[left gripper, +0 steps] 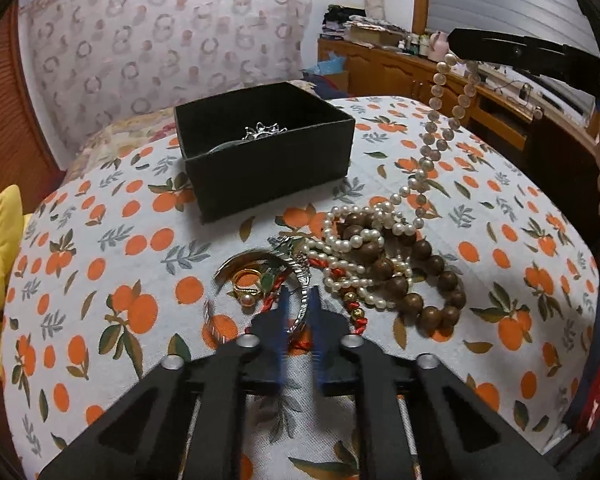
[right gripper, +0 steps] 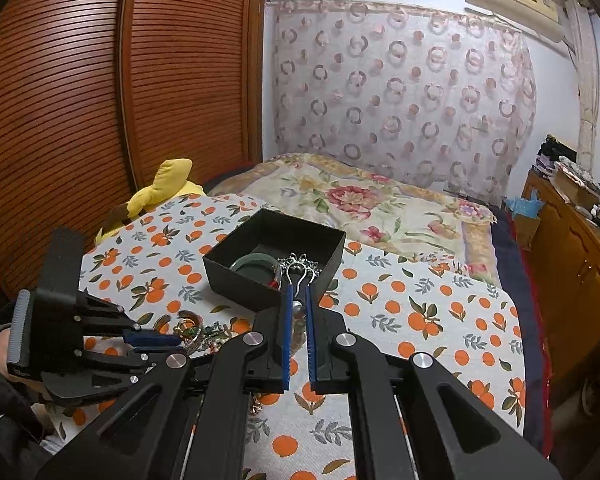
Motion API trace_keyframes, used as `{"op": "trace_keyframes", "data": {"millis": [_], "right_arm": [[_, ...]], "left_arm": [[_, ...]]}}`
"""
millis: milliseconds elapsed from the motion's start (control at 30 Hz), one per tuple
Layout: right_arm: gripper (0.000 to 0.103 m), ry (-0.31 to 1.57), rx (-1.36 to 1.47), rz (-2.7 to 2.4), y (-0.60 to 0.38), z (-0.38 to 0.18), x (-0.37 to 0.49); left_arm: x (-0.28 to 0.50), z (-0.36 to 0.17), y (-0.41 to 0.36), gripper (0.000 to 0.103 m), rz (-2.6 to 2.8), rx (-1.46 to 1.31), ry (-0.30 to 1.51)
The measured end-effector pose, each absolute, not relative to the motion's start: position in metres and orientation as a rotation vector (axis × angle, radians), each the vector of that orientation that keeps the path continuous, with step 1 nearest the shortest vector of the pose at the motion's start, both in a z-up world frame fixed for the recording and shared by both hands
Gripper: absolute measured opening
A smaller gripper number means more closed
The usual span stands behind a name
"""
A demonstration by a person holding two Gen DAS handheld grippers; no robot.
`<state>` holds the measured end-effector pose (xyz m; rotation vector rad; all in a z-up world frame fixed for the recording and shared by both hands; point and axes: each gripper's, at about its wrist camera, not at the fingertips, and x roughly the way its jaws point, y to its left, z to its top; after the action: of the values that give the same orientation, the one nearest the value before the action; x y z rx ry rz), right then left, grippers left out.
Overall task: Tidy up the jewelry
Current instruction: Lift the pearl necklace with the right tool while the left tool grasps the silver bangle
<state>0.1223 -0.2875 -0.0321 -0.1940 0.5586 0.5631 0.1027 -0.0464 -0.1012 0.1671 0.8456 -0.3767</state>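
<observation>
A black open box (left gripper: 266,148) stands on the orange-print cloth; it also shows in the right wrist view (right gripper: 274,258), holding a green bangle (right gripper: 256,265) and a silver ornament (right gripper: 300,265). A pile of jewelry lies in front: white pearl strands (left gripper: 350,240), brown bead bracelet (left gripper: 420,280), gold ring (left gripper: 246,284). My left gripper (left gripper: 300,300) is shut on a silver bangle (left gripper: 302,276) at the pile. My right gripper (right gripper: 299,300) is shut on a large-bead pearl necklace (left gripper: 440,120) and holds it raised; the necklace hangs down to the pile.
A yellow plush toy (right gripper: 168,188) lies at the cloth's left edge. A floral bedspread (right gripper: 360,196) lies beyond the box. A wooden dresser (left gripper: 400,68) with clutter stands at the right. A wooden louvred wardrobe (right gripper: 80,100) is on the left.
</observation>
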Motion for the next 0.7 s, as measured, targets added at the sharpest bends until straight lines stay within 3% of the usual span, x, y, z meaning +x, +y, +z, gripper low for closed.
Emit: {"op": "trace_keyframes", "data": {"millis": [700], "right_arm": [[0.007,0.426,-0.218,0.57,-0.276,0.03,0.113]], "left_arm": [[0.091,-0.034,-0.011,0.004,-0.361,0.026,0.7]]}}
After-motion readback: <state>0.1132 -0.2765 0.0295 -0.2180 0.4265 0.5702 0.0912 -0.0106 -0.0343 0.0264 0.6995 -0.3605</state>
